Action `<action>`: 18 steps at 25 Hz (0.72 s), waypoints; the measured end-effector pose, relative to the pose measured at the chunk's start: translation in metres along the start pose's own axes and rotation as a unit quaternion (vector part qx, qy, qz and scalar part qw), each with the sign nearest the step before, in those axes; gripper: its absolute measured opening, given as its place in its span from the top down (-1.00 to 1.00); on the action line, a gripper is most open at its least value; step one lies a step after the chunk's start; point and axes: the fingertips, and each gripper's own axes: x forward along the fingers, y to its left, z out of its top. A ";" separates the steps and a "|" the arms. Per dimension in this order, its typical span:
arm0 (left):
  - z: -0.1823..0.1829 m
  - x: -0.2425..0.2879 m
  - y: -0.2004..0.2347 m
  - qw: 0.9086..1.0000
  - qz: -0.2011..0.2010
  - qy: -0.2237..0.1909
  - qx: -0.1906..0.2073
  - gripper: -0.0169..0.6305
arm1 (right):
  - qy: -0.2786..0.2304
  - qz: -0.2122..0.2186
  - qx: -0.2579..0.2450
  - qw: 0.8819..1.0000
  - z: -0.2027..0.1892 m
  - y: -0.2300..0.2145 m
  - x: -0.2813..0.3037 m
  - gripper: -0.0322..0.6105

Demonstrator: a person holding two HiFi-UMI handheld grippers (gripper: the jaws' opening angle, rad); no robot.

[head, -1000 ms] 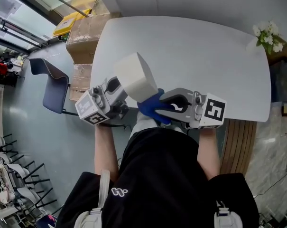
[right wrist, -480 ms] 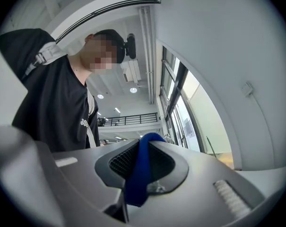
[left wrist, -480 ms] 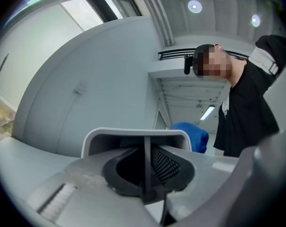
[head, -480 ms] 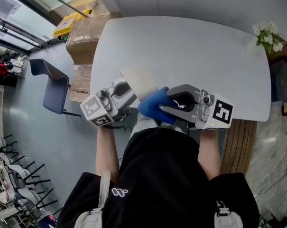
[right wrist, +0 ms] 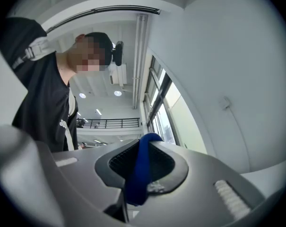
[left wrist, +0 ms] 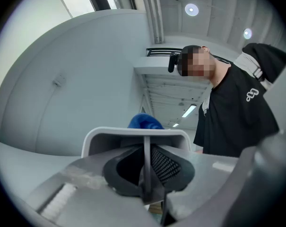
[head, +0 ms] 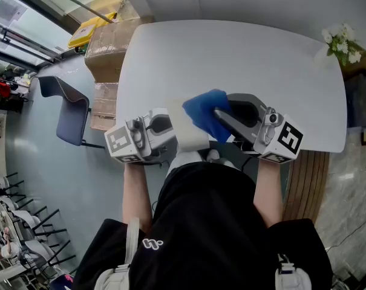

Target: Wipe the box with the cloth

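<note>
A pale grey desk with rounded corners fills the middle of the head view. Stacked brown cardboard boxes stand on the floor just beside its far left corner, with a flat yellow object next to them. A dark blue chair stands further left. Small white flowers show near the desk's far right corner.

Box: a white, thin-walled box with rounded rim corners is being held up by one wall, which is standing edge-on between the pads of the left gripper.
Box position: it is hanging in front of the person's torso, over the near edge of the table.
Cloth: a bright blue cloth is bunching into a soft wad, one fold being pinched by the right gripper.
Cloth position: it is pressing against the box's far side, showing just above the rim in the left gripper view.
</note>
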 end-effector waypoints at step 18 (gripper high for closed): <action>0.030 0.007 -0.009 0.997 -0.002 -0.076 -0.013 0.80 | 0.083 -0.186 -0.042 0.978 -0.038 -0.054 -0.019 0.73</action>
